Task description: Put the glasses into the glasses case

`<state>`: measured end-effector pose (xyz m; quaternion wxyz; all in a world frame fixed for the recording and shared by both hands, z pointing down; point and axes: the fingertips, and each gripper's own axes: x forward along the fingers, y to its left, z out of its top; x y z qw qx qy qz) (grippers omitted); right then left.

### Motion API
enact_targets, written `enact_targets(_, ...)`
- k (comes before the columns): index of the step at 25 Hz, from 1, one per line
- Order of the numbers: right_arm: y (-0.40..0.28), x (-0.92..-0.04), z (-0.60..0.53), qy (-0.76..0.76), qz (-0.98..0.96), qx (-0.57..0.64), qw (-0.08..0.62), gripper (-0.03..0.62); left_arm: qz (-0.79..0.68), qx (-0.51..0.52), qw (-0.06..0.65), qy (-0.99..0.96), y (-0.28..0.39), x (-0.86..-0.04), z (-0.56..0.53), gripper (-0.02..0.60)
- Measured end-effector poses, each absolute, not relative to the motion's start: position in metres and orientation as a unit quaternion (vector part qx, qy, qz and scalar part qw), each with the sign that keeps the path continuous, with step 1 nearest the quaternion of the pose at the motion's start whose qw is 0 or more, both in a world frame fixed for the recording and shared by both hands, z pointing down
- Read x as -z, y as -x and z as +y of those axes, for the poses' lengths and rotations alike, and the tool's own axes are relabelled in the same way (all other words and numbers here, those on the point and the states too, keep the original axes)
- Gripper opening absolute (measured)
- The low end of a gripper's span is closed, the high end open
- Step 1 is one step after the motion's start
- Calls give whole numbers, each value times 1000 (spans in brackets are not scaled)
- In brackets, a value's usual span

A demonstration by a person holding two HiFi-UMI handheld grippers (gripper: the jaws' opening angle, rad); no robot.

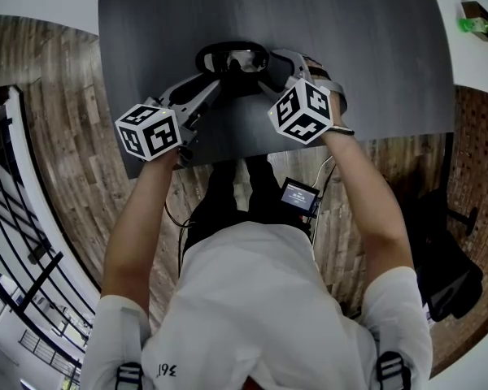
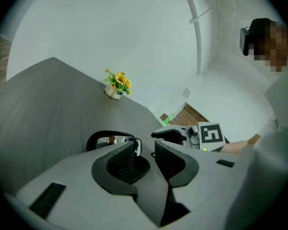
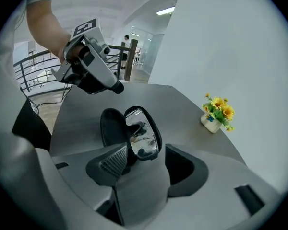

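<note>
A black glasses case (image 1: 232, 58) lies open on the dark grey table (image 1: 374, 47). Its lid (image 3: 142, 131) stands up and has a mirror inside. I cannot make out any glasses apart from the case. My left gripper (image 1: 214, 85) reaches the case from the left. Its jaws (image 2: 146, 152) stand apart with the case's rounded end (image 2: 140, 167) between them, and a sliver of table shows beside the right pad (image 2: 170, 159). From the right comes my right gripper (image 1: 268, 75); it (image 3: 146, 164) straddles the upright lid, open, with its right pad (image 3: 185, 169) clear of it.
A small white pot of yellow flowers (image 2: 116, 85) stands near the table's far edge and also shows at the right (image 3: 217, 112). The table's near edge (image 1: 228, 159) runs just in front of the person. Wooden floor and a railing (image 3: 36, 73) lie beyond.
</note>
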<state>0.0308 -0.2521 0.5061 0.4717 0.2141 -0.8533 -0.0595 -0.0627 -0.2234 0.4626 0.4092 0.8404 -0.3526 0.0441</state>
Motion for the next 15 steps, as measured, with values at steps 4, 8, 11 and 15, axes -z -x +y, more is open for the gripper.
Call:
enact_targets(4,-40,-495,-251,-242,-849,60,466,59,-345,-40,404,-846,59,-453,-217,110)
enact_targets(8,-46,-493,-246,-247,-845,56,471,37,-337,-37,398,-853,55,-446,-209,81)
enact_targets(11,-50,-488,-240,-257,-844,52,468,31,-337,-34,391,-856,53,-438,-201,65)
enact_targets(15,-53,-481,-236,-276,-846,34,455,22,-340,-27,382,-859,54,-428,-195,48)
